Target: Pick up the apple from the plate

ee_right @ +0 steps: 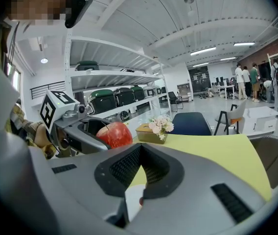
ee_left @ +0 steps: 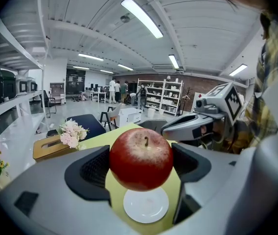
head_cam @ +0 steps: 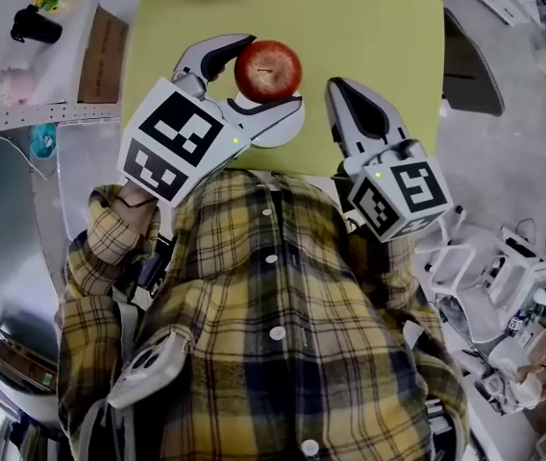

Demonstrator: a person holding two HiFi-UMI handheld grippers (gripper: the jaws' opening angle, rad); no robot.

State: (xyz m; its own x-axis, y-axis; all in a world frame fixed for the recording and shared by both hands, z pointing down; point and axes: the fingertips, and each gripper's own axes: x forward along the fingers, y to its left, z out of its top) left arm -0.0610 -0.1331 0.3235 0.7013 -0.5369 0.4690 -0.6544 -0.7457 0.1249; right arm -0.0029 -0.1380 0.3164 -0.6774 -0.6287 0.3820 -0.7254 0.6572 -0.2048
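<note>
A red apple [head_cam: 268, 69] hangs above the white plate [head_cam: 278, 133], held between the jaws of my left gripper [head_cam: 251, 73]. Seen along the left gripper's own jaws, the apple [ee_left: 141, 159] fills the gap between the dark pads, and the bare plate [ee_left: 146, 204] lies below on the yellow-green table [ee_left: 114, 134]. My right gripper [head_cam: 342, 102] hovers to the right of the plate with its jaws shut and nothing between them. From the right gripper view the apple [ee_right: 114, 134] and the left gripper [ee_right: 87, 133] show at the left.
A wooden tissue box [ee_left: 51, 146] and a bunch of pale flowers [ee_left: 72, 132] stand at the table's far end. A blue chair [ee_right: 190, 124] sits beyond the table. Shelving [ee_right: 109, 89] lines one side of the room, and people stand far off.
</note>
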